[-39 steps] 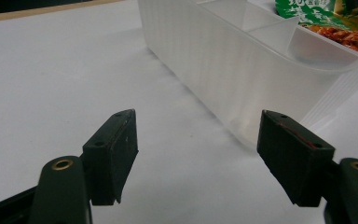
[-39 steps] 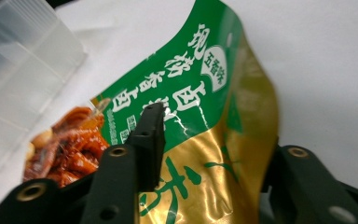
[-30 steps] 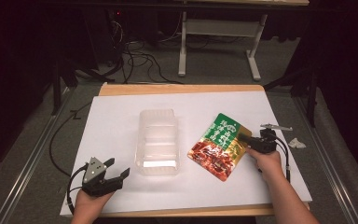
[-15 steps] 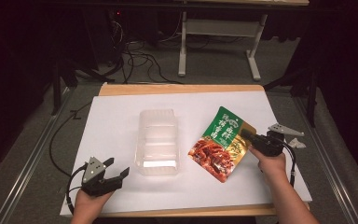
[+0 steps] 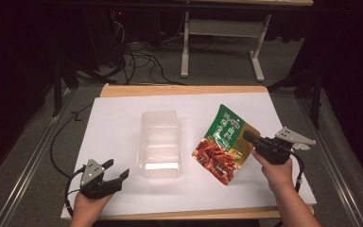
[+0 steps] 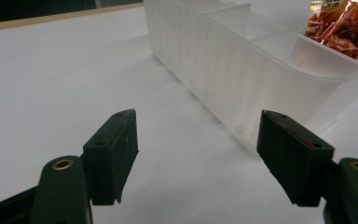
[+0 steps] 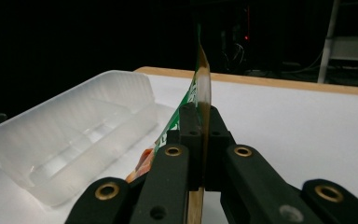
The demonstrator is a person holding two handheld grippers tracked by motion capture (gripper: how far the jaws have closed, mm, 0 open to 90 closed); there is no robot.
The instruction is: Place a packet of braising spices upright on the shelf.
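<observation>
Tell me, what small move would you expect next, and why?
Probably the right gripper carries the snack packet leftward over the clear tray. Its jaws are clamped on the packet's edge, the packet hangs tilted just beside the tray, and the tray's compartments look empty. The left gripper rests open near the tray's front, perhaps ready to steady it.

white sheet (image 5: pixel 118 127) | wooden table edge (image 5: pixel 179 90) | floor cables (image 5: pixel 139 54) | grey desk frame behind (image 5: pixel 227 27)
</observation>
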